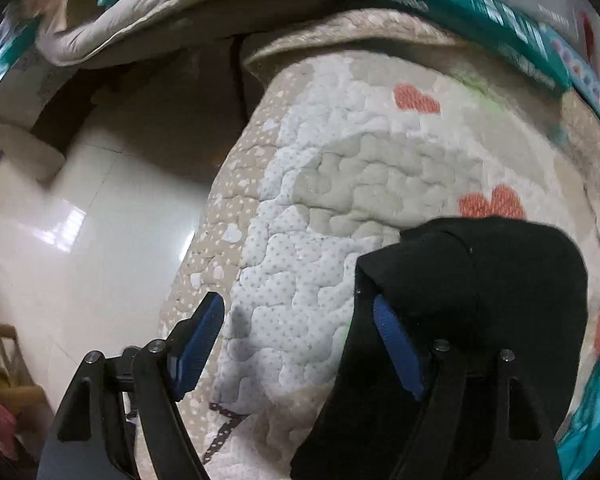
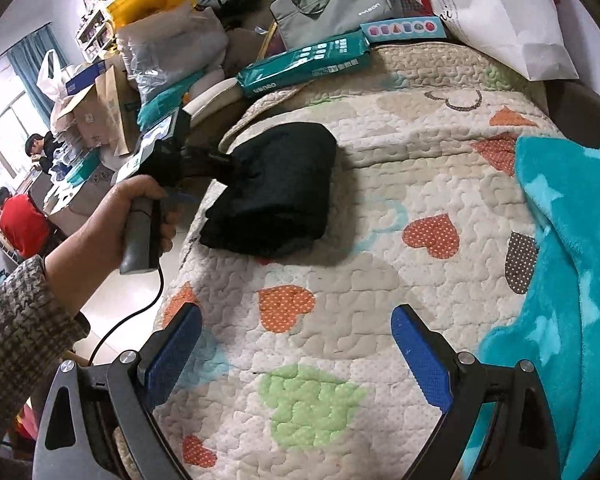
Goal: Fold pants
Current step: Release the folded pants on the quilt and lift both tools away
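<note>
Pants [image 2: 272,188] sat folded in a black bundle near the left edge of the bed [image 2: 380,240]. Left gripper [image 1: 300,344] fingers were spread, one under a flap, so pulling away could've dragged the fold loose or off the edge. Right gripper [image 2: 296,356] was spread too, grasping nothing.

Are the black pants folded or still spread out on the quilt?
Folded. The black pants lie as a compact layered bundle near the quilt's edge, no legs spread out; stacked fold edges show in the left wrist view.
</note>
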`<state>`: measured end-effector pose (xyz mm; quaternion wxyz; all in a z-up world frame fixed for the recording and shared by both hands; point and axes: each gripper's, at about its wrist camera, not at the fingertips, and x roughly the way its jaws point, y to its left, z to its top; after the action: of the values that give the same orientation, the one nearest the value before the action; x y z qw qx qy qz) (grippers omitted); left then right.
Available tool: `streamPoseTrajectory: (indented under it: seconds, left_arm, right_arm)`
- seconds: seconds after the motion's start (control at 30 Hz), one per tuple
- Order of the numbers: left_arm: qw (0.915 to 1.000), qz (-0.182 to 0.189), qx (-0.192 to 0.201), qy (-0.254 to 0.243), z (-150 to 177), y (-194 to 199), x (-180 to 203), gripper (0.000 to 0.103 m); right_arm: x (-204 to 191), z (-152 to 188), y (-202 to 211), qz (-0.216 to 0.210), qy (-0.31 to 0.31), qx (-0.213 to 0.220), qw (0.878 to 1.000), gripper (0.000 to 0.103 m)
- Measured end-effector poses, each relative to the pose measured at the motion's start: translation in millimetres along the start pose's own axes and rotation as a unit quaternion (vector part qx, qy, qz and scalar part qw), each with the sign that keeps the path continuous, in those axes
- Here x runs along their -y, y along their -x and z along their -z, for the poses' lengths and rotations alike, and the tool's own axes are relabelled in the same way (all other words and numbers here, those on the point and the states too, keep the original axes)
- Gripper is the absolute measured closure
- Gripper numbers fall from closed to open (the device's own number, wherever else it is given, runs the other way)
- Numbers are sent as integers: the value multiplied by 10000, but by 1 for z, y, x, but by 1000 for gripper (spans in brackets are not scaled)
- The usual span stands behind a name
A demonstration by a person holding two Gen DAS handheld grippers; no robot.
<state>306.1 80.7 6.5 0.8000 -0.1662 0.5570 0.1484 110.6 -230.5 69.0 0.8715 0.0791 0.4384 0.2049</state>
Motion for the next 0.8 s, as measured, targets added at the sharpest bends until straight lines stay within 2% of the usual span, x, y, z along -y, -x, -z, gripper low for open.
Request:
streamPoseTrajectory:
  seconds: [0.13,0.2,0.23,0.3,0.43,0.5,0.57,0.6,0.63,0.7,0.73,0.8]
  left_arm:
    - [9943,817,13,680,7,21,-41,26]
    - [9932,912,273,674,20,42,-50,26]
    - [9931,909,488,560,32,57,-55,26]
    - [9924,642,1023,235,65,90,-61,26]
    - [9812,225,1895,-272,141,145,-59,26]
    - [9705,123,2394,-257,177,171,-56,25]
    - [9561,-51,2922,-213,204,195,-54,14]
    - [9468,-142,3210,-194,217,206,-53,11]
    - [9340,-222,3559,-208,233,220,-51,4]
    - [9203,-213,3895,-310,252,236,-49,0]
    - [9154,-179,3999,-419,262,242,-46,0]
    - [9174,-157,3926,-638,270,246,-40,0]
  right_arm:
    - [9,4,1,-47,-192,16,9998,5]
    - [8,5,4,-31,-192,81,9998,5]
    - [7,6,6,-11,-170,124,9998,5]
    - [2,8,9,13,-129,185,9997,5]
    - [-9,17,12,231,-32,255,9994,5]
    - [-13,23,16,425,15,315,9986,5]
    - [-16,31,22,630,51,430,9971,5]
    - [-16,35,26,689,51,494,9964,5]
    - [-17,39,29,731,52,533,9959,5]
    - [-20,49,33,810,83,594,9949,5]
    - [-22,52,34,827,111,602,9947,5]
    - [-27,56,33,885,186,599,9941,5]
